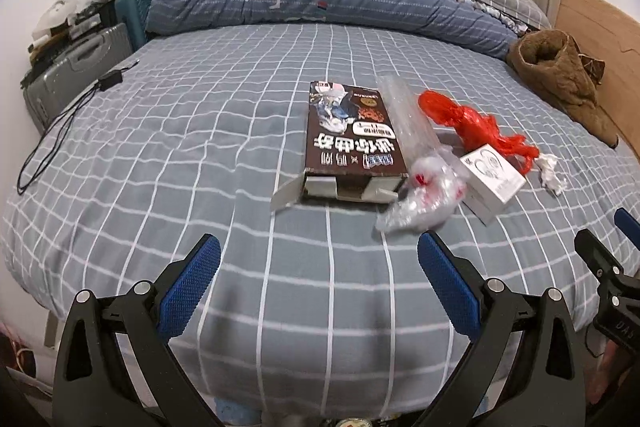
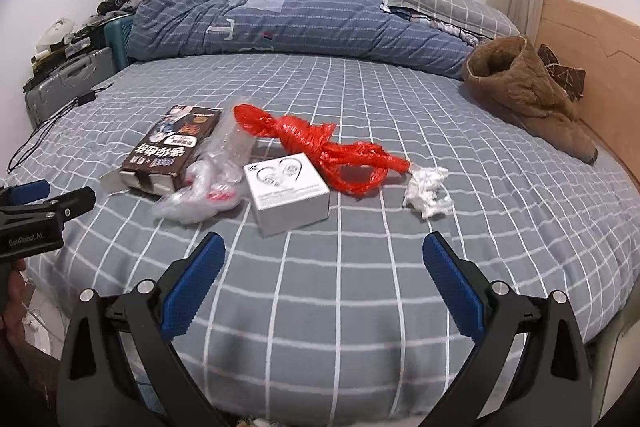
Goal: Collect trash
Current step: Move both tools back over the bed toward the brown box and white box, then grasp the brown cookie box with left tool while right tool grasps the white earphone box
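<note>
**Trash on a checked bed, both grippers empty**

Left wrist view: the left gripper (image 1: 319, 253), fingers spread wide, hovers short of a flat brown printed carton (image 1: 352, 135), its near end flap open, contents unclear.

Right wrist view: the right gripper (image 2: 324, 251), likewise spread, faces a small white cardboard box (image 2: 287, 191), crumpled red plastic bag (image 2: 320, 147) behind.

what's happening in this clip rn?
A person holds a gripper in each hand over a bed with a grey checked sheet. Both the left gripper and the right gripper are open and empty, short of the trash. Nothing is picked up yet. The pile on the sheet: a brown printed carton with its end flap open, crumpled clear plastic wrap, a small white box, a red plastic bag and a crumpled white tissue.
</note>
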A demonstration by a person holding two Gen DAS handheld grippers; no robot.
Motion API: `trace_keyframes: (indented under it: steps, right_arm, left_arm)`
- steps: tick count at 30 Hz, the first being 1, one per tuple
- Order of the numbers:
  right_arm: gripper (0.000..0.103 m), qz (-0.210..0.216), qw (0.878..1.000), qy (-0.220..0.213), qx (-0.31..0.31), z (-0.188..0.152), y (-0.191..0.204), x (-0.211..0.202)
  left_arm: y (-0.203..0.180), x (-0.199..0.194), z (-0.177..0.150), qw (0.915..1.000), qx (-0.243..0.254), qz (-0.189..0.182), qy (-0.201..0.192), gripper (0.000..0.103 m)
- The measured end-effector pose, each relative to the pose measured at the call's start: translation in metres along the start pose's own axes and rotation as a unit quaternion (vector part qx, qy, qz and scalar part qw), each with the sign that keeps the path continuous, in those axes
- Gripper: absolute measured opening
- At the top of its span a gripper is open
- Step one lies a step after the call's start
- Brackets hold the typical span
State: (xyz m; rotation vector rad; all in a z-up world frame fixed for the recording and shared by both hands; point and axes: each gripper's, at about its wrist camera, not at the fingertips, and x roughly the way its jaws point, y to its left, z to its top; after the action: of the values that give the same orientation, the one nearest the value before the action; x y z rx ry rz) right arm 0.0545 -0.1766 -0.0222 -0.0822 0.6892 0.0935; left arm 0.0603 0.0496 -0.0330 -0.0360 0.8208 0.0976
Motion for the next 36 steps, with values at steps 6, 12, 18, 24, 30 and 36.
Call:
trace_keyframes:
  steps: [6,12,18,24,30,36]
  right_arm:
    - [0.095,0.005,1.000,0.001,-0.004,0.019,0.000,0.028]
    - [0.095,0.018,1.000,0.012,-0.019,0.032,0.007,0.058]
    - [0.095,0.033,0.999,0.026,-0.024,0.037,0.014,0.085]
    - [0.095,0.048,0.998,0.043,-0.023,0.036,0.019,0.103]
    - [0.095,0.059,0.997,0.053,-0.013,0.033,0.020,0.114]
    - [0.095,0.067,0.996,0.058,-0.021,0.029,0.026,0.119]
  left_arm:
    - [-0.012,0.032,0.024,0.9999,0.012,-0.001,0.010,0.097]
    - [-0.026,0.063,0.044,0.9995,0.026,0.007,0.019,0.097]
    - [-0.025,0.089,0.056,0.9992,0.023,0.012,0.030,0.097]
    - [-0.031,0.102,0.059,0.9987,0.032,0.010,0.038,0.097]
    - [-0.032,0.112,0.059,0.9987,0.029,0.004,0.043,0.098]
    - [-0.035,0.113,0.057,0.9987,0.028,0.000,0.043,0.097]
